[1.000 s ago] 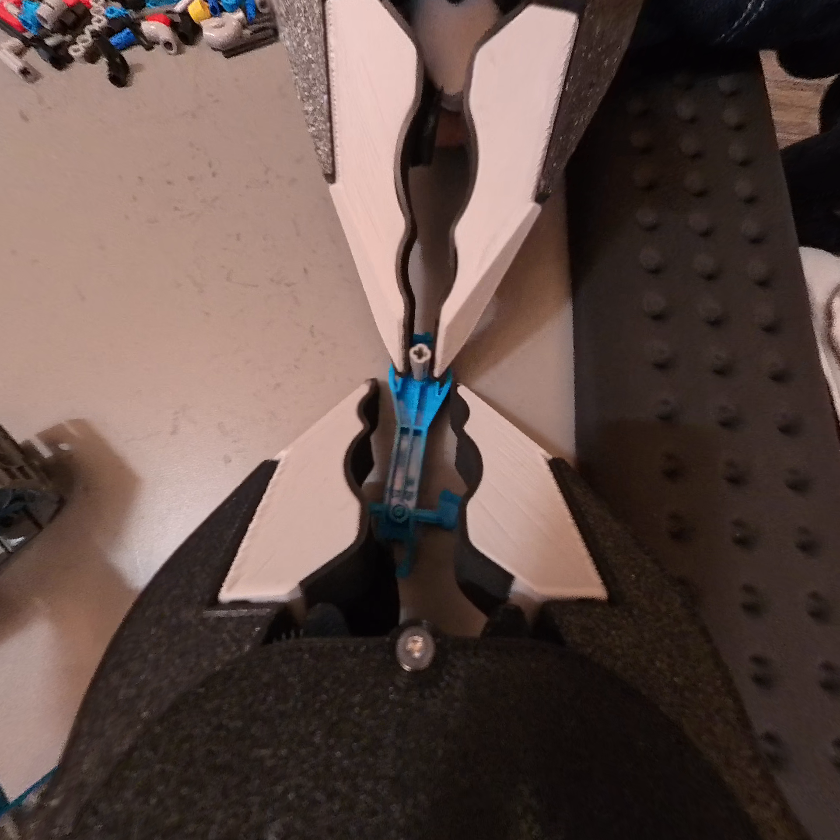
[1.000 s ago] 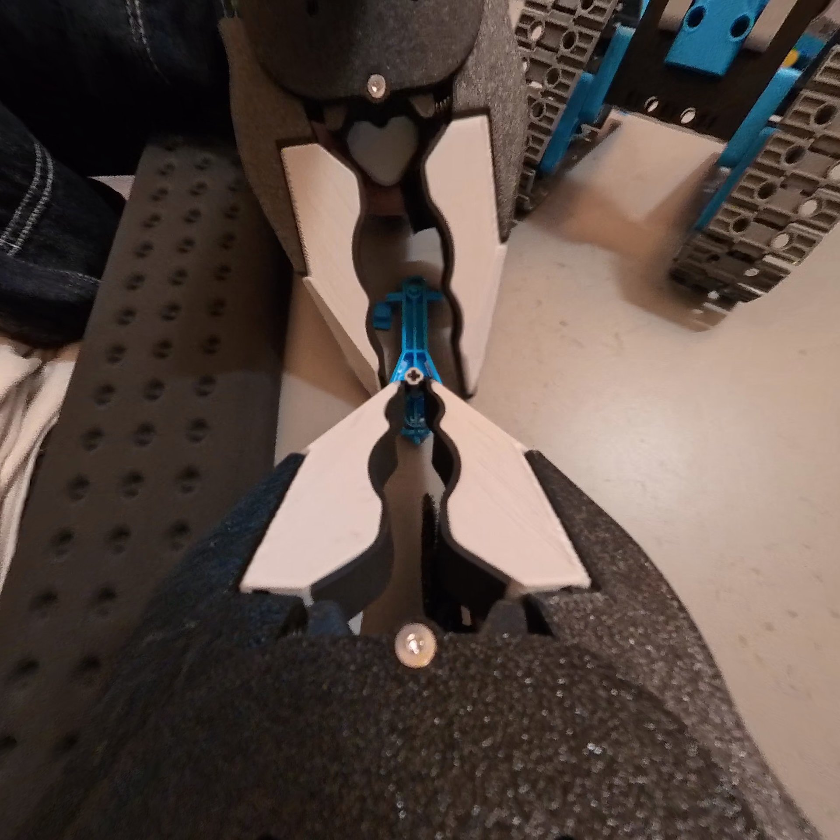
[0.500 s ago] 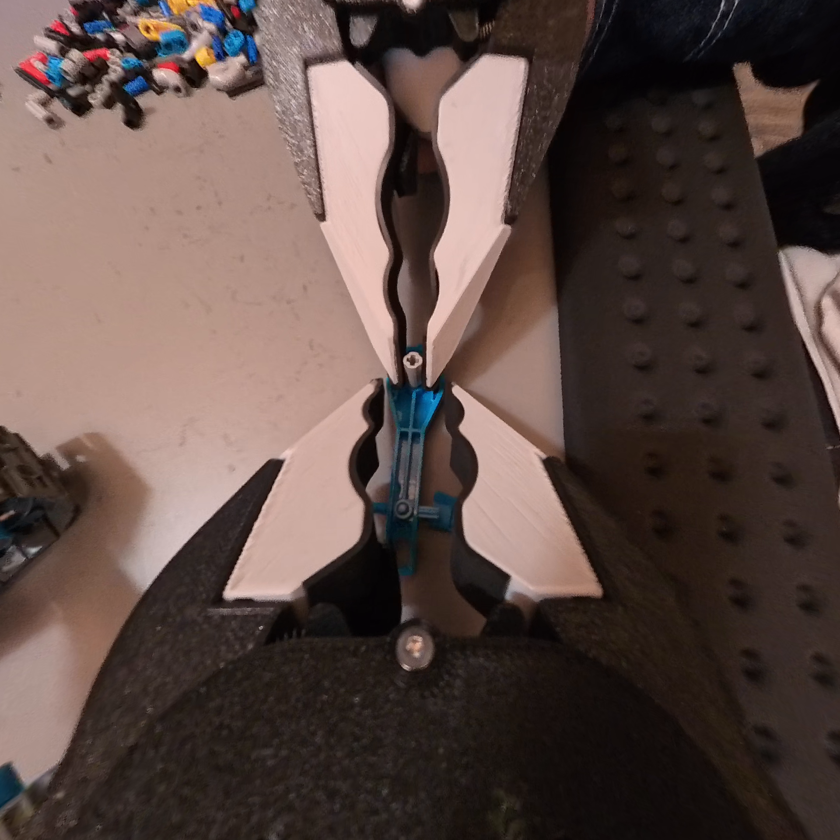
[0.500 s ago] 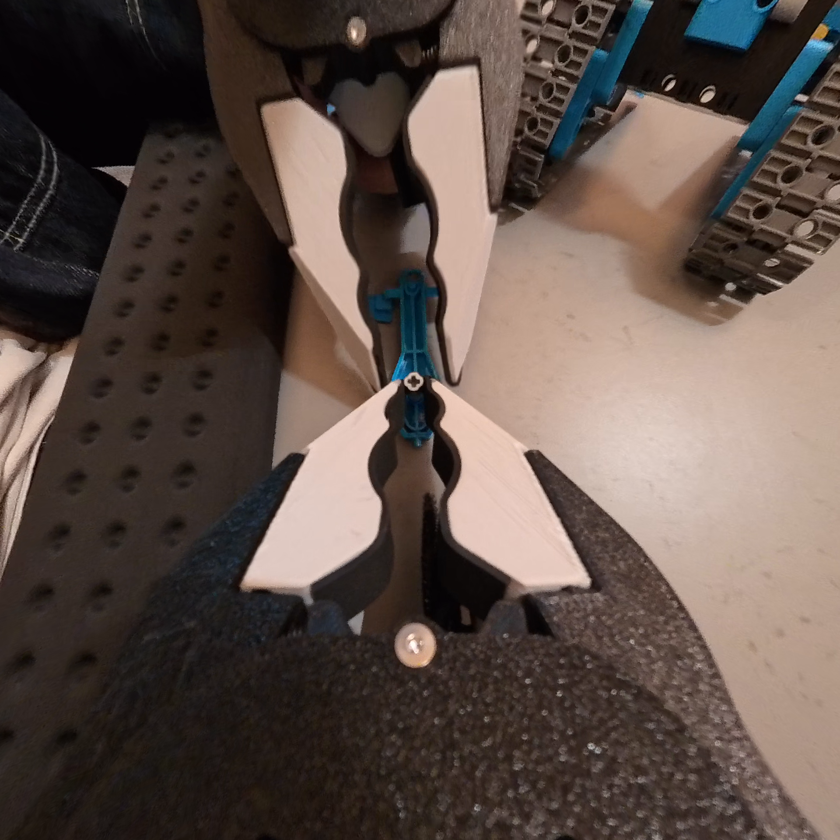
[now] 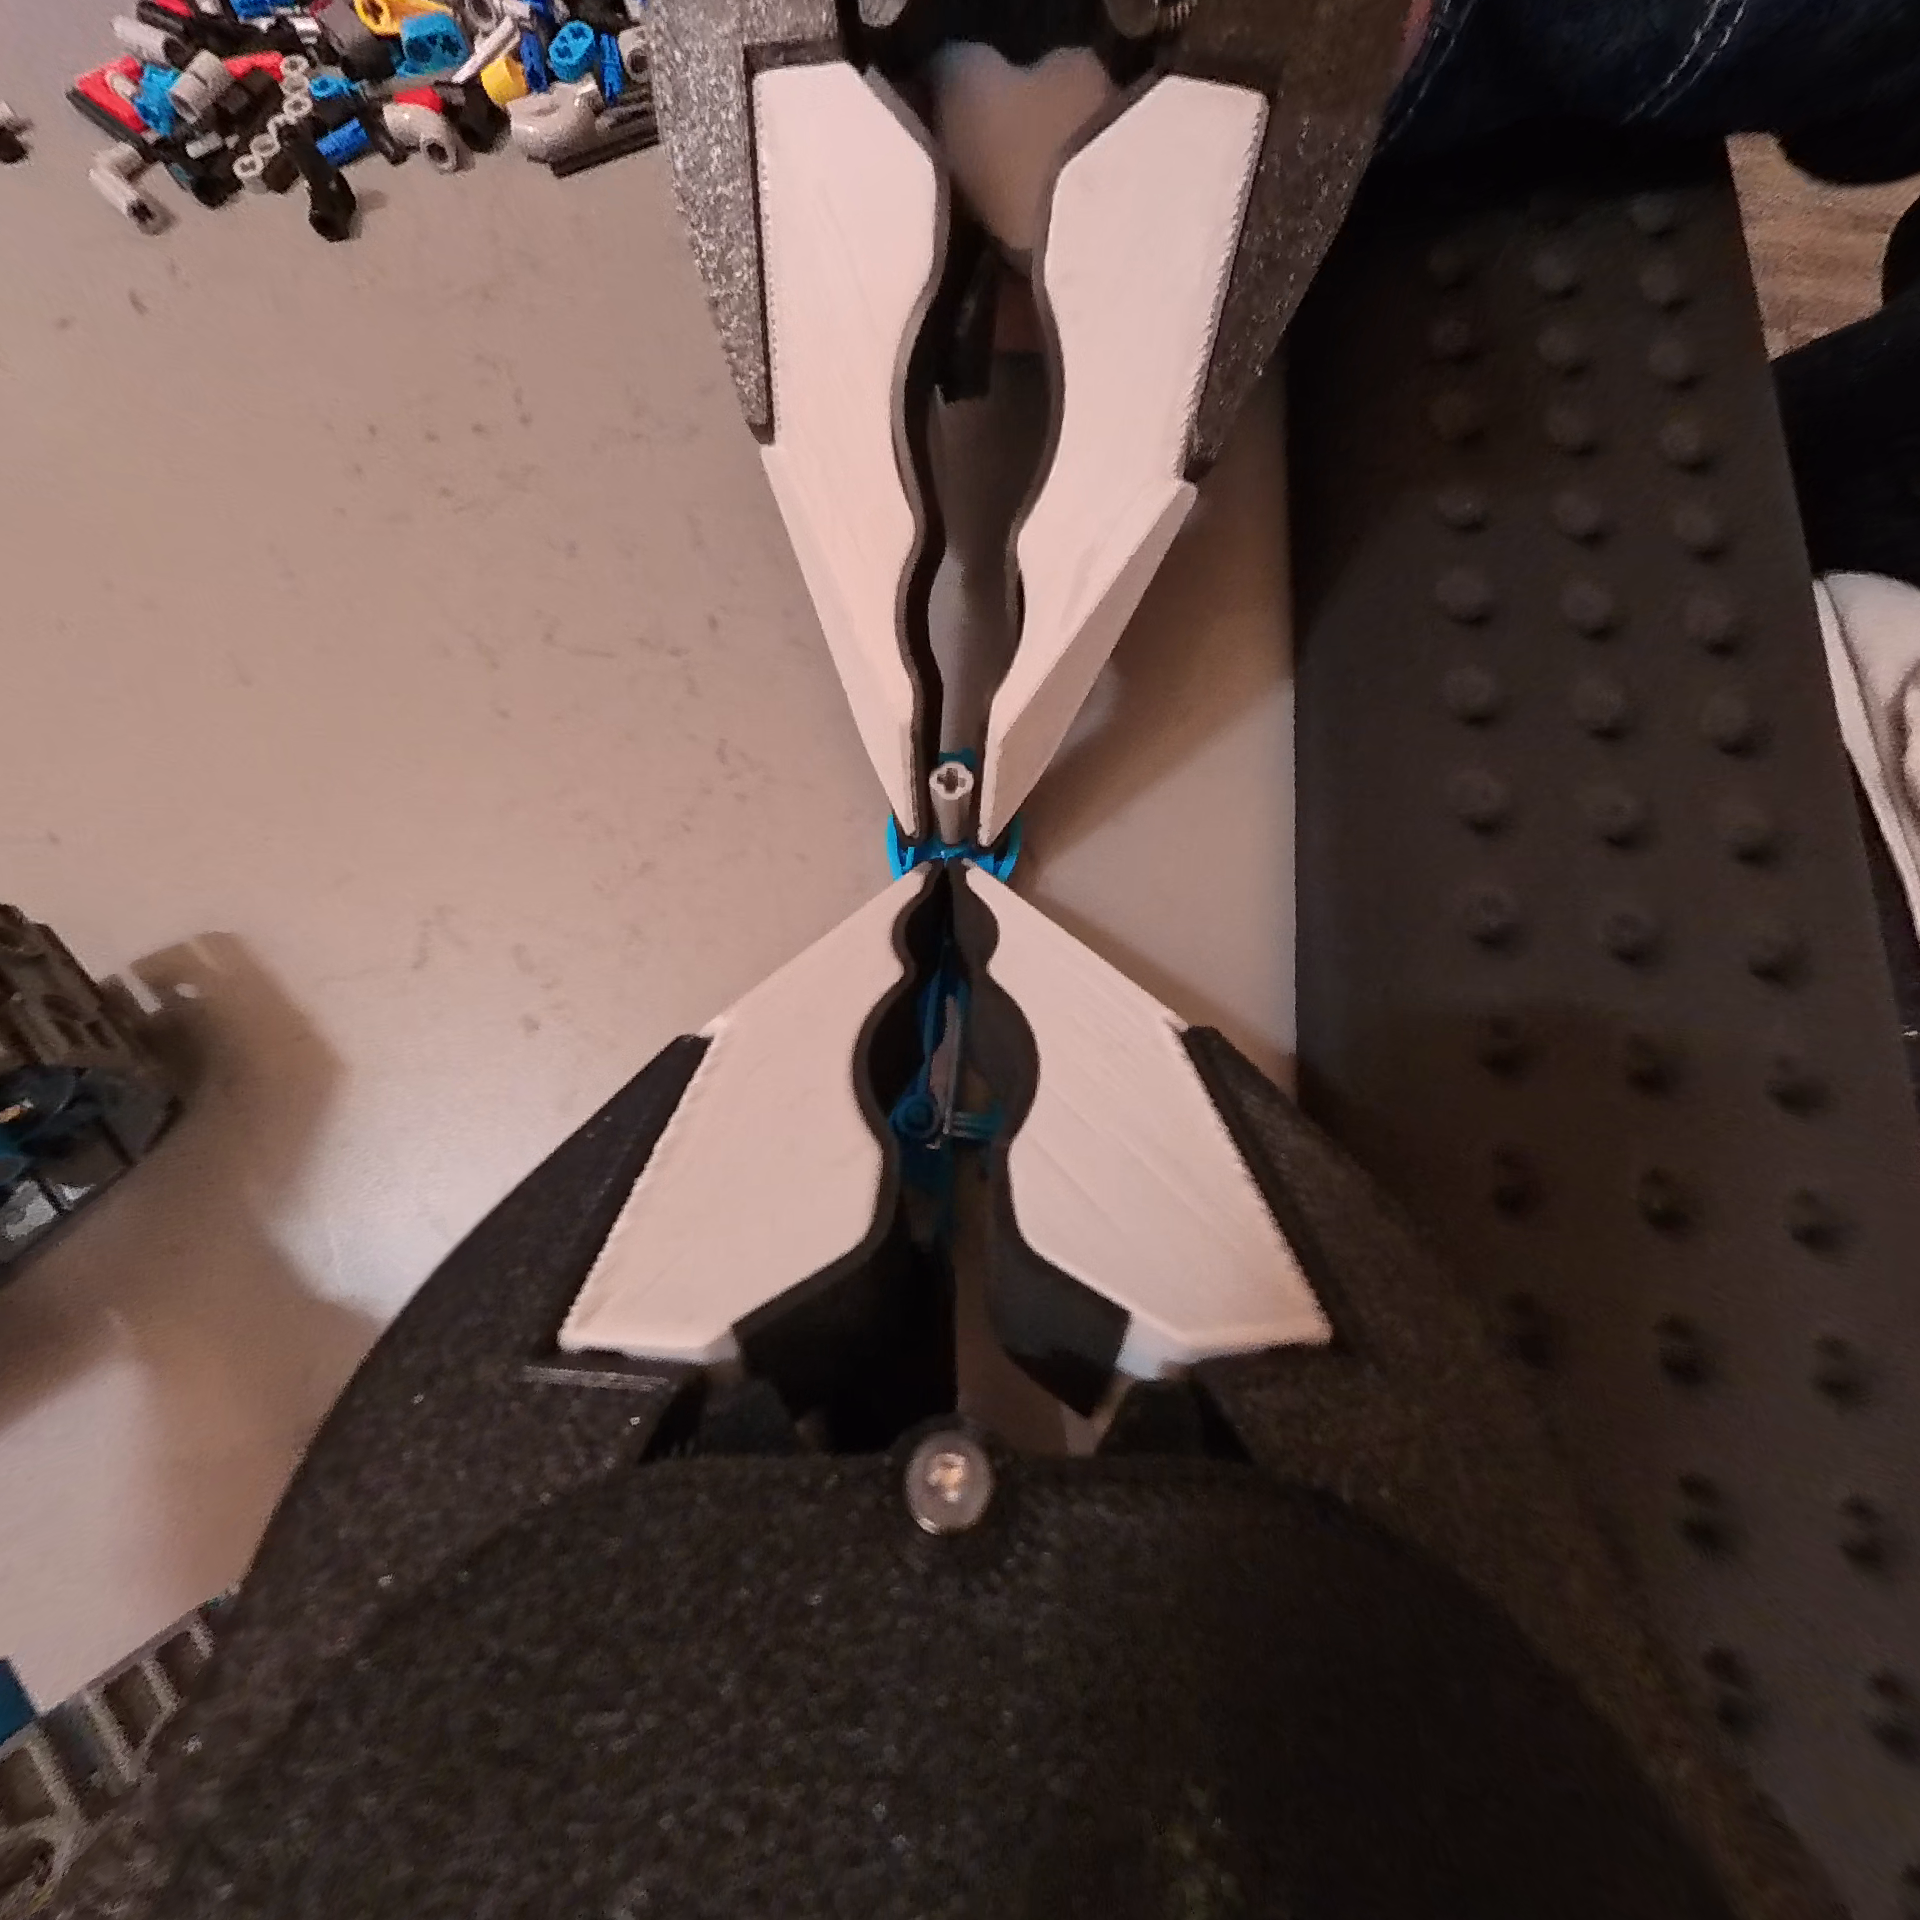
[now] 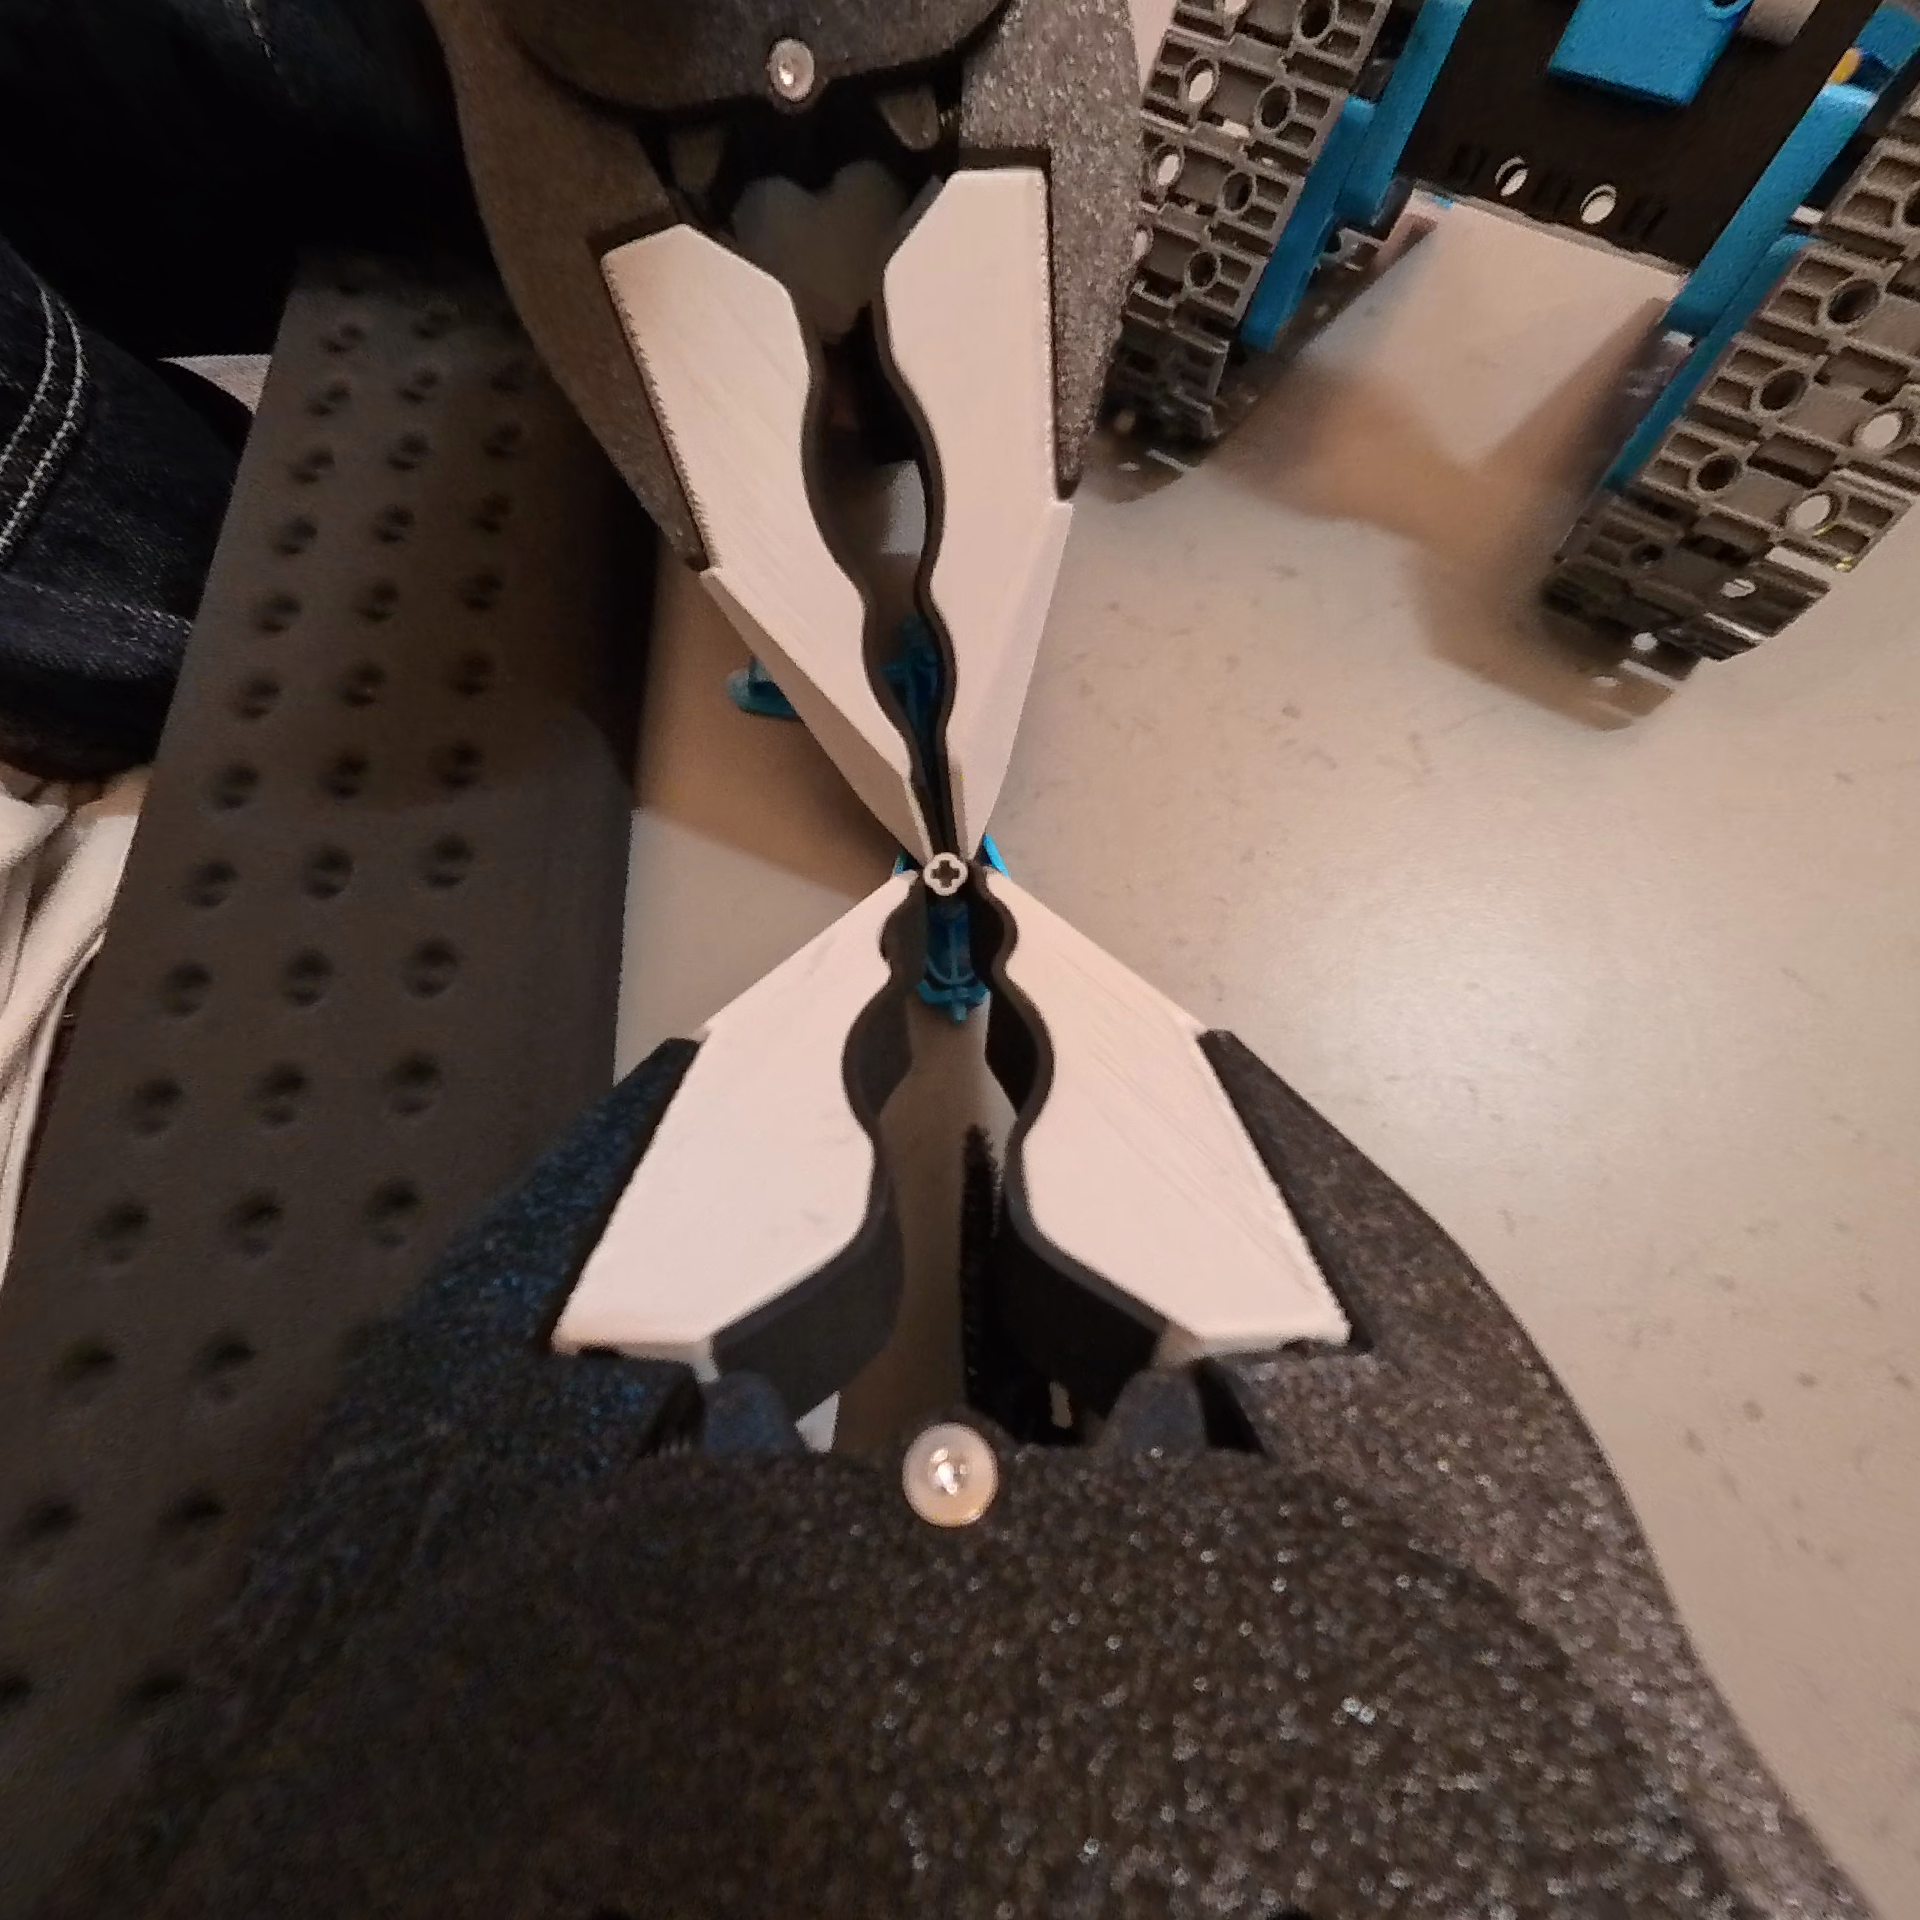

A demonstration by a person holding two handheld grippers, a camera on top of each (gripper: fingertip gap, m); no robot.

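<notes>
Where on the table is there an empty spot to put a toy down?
The beige tabletop is bare between the pile of small colourful building pieces and the grey tracked model. There is also room right of the grippers, below the grey-and-blue tracked vehicle. It is crowded where the fingers meet around the small blue plastic part.

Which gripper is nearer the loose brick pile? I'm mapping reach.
Right. In the left wrist view, the right gripper reaches in from the far side beside the brick pile; the left gripper sits nearer the camera.
</notes>
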